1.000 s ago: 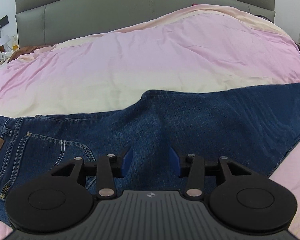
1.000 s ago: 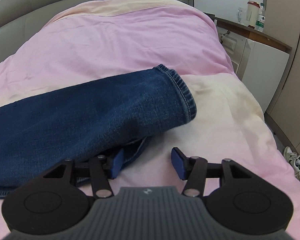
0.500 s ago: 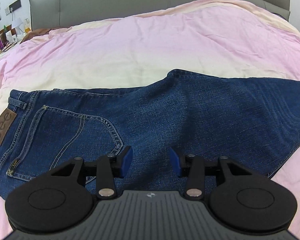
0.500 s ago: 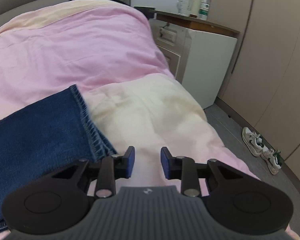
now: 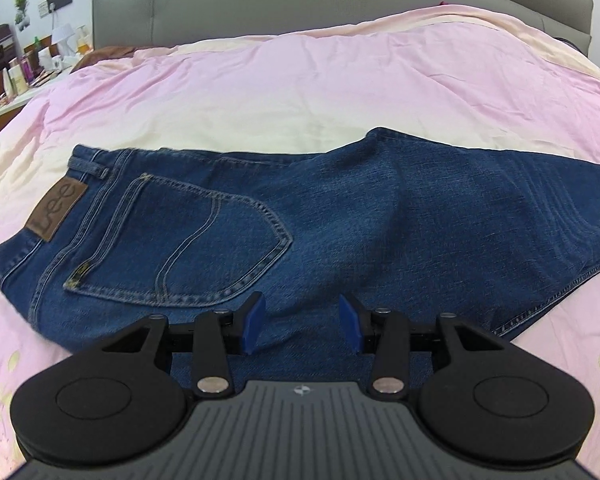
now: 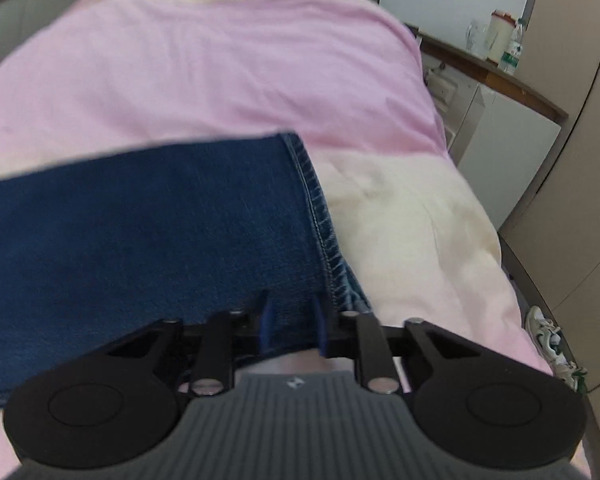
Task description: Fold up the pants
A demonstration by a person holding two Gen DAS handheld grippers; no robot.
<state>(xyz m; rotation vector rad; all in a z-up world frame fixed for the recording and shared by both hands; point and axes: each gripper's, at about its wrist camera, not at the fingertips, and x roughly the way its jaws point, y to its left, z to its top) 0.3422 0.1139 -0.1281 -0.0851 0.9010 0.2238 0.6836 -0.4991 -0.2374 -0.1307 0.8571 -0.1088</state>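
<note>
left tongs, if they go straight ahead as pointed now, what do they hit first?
Most likely the jeans: the left tongs stand open just over the denim beside the back pocket, so they would meet cloth almost at once. How high they hover is unclear.

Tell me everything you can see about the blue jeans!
The jeans are dark blue denim with tan stitching, lying flat across the pink bedcover, apparently folded with one leg over the other. A back pocket and brown Lee patch face up near the waistband. The left gripper hovers open above them; the right gripper straddles the hem, not visibly clamped.
</note>
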